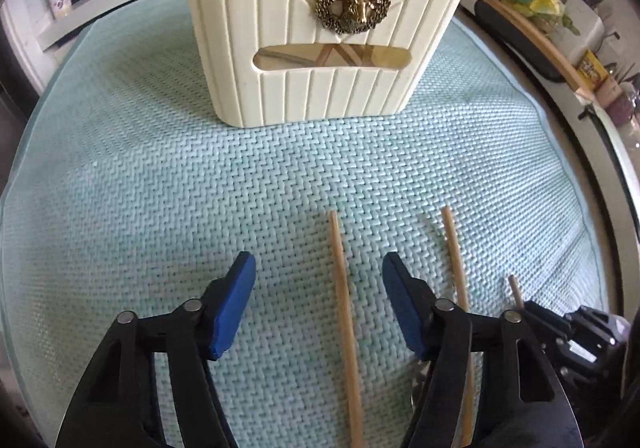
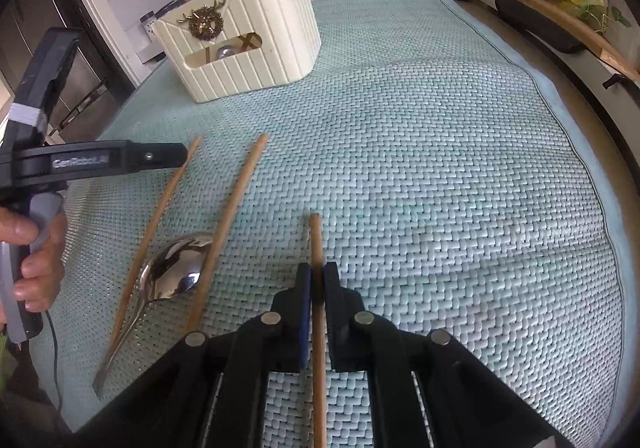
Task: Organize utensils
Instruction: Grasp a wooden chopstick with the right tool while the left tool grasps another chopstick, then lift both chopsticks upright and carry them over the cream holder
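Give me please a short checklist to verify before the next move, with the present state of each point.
1. Right gripper shut on its chopstick: ok.
2. Left gripper open, pads clear of the chopstick between them: ok.
3. Holder upright on the mat: ok.
4. Free room inside the holder: cannot tell.
5. Spoon still on the mat, pinned under a chopstick: not ok.

1. We see the left wrist view look steeply down along its fingers, close over the woven mat, squarely facing the cream utensil holder.
2. The right wrist view looks down likewise, nearer the mat's front, the holder far left.
3. Both views share mat, holder, chopsticks.
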